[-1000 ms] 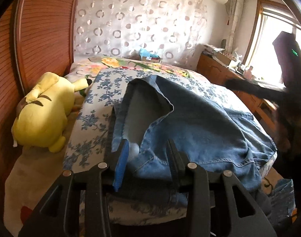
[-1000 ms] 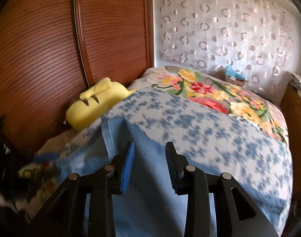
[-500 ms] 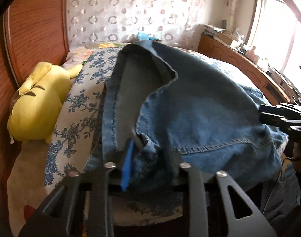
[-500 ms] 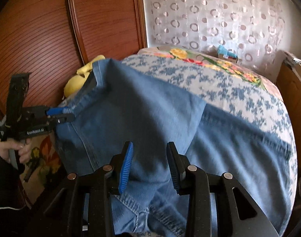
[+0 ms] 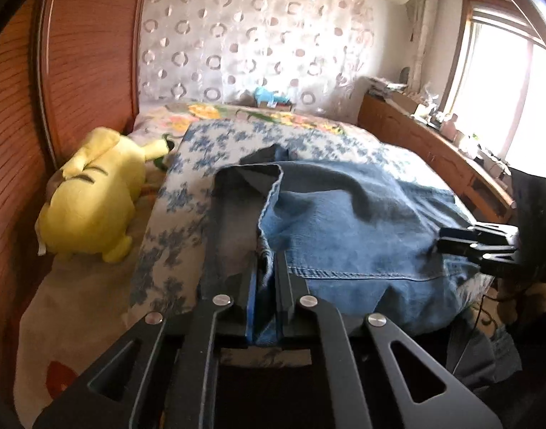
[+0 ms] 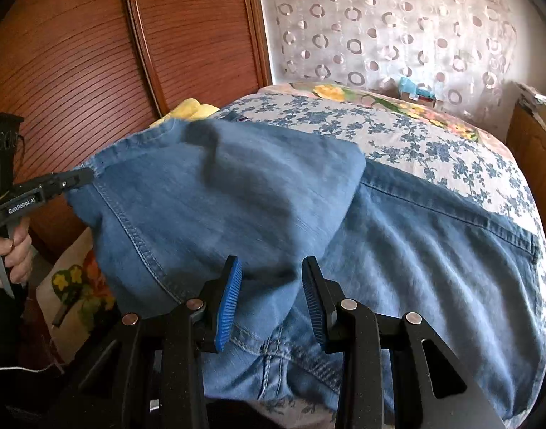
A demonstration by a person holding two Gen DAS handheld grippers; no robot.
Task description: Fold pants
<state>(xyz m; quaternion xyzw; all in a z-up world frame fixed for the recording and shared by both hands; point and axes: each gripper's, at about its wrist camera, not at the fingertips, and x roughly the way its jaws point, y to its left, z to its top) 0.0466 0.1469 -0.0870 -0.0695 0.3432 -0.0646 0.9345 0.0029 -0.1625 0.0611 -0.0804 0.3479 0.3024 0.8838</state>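
Left claw (image 5: 265, 286) closing, pinching jeans (image 5: 348, 228) edge; right claw (image 6: 272, 300) hovering open over denim. Thin bite risking slipping out mid-fold.

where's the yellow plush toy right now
In the left wrist view the yellow plush toy lies at the left side of the bed, against the wooden wall panel, left of the jeans.

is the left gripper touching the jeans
Touching: the left wrist view shows the left gripper closing on a fold of the jeans.
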